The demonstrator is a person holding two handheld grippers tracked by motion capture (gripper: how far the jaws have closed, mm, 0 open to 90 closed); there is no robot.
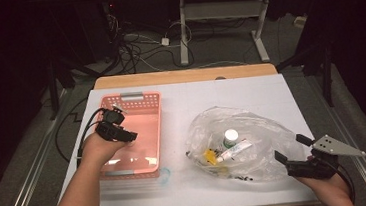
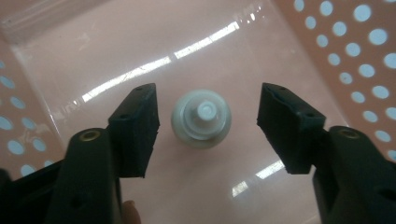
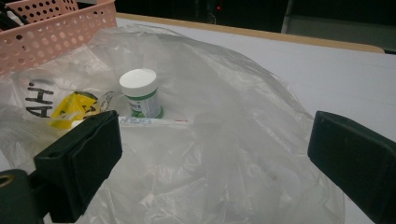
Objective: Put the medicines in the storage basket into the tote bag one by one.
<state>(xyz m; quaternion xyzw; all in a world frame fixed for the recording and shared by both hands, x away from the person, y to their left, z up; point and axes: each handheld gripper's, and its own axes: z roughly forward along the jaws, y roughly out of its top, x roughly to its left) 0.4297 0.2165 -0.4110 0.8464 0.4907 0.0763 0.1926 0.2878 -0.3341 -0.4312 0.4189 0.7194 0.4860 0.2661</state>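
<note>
Left gripper [image 2: 208, 123] half-wide around a round, perhaps plastic, white bottle [image 2: 201, 118], not touching.

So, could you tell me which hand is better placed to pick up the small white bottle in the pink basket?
Left: the left gripper brackets the small white bottle; the right gripper is at the plastic bag.

A clear plastic bag [image 1: 244, 143] lay on the right half of the white table [image 1: 250, 89]. Inside it stood a white-capped jar with a green label [image 1: 231, 138], with a white tube [image 1: 235, 151] just beside it and a yellow packet [image 1: 209, 156] to the left. Cables [image 1: 136, 49] sprawled on the far floor.
</note>
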